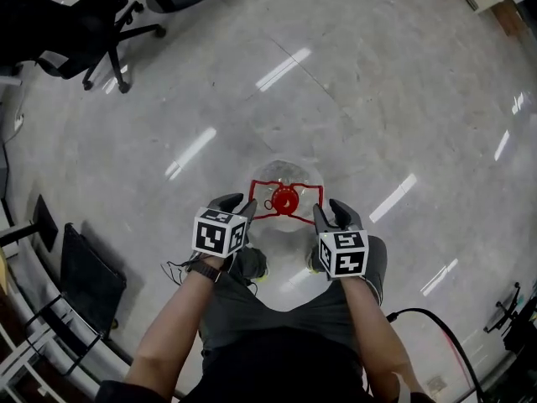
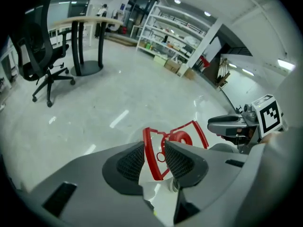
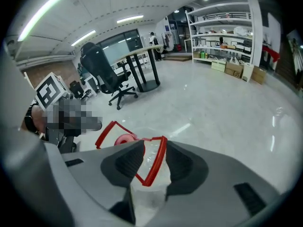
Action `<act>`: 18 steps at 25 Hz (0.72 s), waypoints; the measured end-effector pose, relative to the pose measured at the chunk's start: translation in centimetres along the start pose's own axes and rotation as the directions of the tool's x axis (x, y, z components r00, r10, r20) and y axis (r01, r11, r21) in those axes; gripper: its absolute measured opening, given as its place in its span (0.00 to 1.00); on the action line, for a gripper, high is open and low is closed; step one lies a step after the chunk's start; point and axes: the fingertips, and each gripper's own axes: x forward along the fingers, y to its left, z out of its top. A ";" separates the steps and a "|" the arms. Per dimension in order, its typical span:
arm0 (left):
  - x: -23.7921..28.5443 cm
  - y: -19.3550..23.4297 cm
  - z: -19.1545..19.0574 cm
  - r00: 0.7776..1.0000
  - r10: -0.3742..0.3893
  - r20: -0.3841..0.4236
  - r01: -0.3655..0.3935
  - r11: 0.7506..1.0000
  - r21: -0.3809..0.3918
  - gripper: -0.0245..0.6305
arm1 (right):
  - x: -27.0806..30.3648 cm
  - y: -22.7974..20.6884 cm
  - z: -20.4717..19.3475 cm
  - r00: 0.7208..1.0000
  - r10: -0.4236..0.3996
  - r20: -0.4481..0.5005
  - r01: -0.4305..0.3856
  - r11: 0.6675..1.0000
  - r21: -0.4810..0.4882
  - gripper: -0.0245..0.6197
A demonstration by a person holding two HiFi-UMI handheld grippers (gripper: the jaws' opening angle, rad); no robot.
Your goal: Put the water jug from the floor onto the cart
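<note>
The water jug stands on the floor at the person's feet, red cap up; the left hand-held gripper and right hand-held gripper are both wide, with a bar of the red handle frame between each pair of jaws; office chair, round worktop and shelves stand well apart; a black cable trails at the right.

Head view: looking steeply down from overhead onto the floor, left tool and right tool. Left gripper view, right gripper view: each riding low, facing along its own jaws, very close. All three are sharing the water jug.
</note>
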 end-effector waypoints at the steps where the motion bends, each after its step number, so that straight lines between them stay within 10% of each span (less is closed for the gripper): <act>1: 0.9 0.4 -0.2 1.000 -0.002 -0.013 0.002 1.000 -0.009 0.21 | 0.9 -0.4 -0.5 1.000 0.000 -0.013 0.000 1.000 0.004 0.23; 13: 9.2 1.8 -3.6 0.989 -0.044 -0.142 0.036 0.998 -0.058 0.25 | 7.9 -1.9 -4.9 0.984 0.113 -0.139 -0.094 0.986 0.136 0.27; 18: 9.6 0.4 -4.0 0.982 -0.098 -0.160 0.094 0.995 -0.031 0.04 | 8.1 -1.0 -4.4 0.979 0.170 -0.114 -0.143 0.966 0.215 0.08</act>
